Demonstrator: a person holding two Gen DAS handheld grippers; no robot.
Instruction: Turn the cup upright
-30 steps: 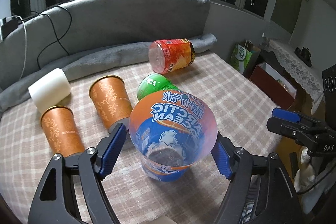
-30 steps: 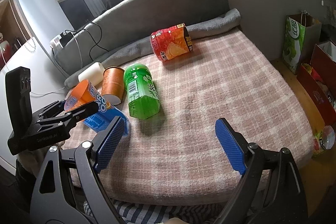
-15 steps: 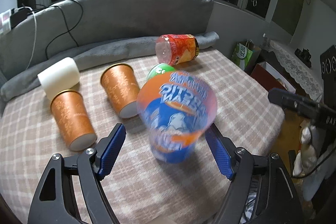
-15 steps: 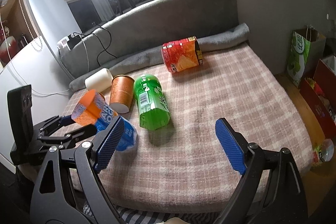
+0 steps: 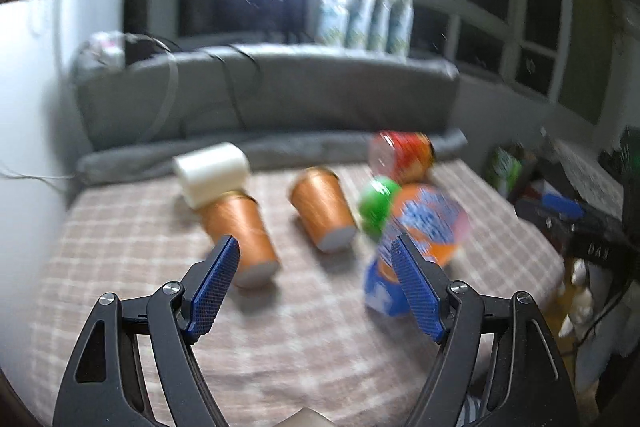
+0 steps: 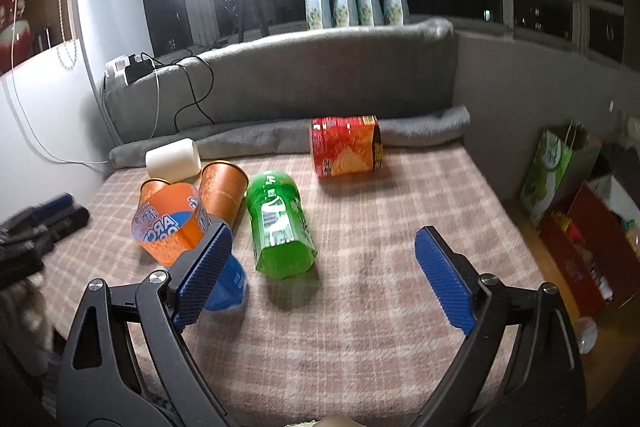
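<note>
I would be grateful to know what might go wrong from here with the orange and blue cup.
1. The orange and blue plastic cup stands mouth up but appears to lean, on soft checked cloth, with neither open gripper holding it; it might topple.
2. The right gripper has one finger right in front of the cup's blue base; a careless move may knock it.
3. The green plastic bottle lying beside it could roll into it.

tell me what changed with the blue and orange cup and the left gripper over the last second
The left gripper let go of the blue and orange cup and pulled back to the left; the cup now stands mouth-up on the blanket. The right gripper stayed open; the green bottle didn't move.
</note>
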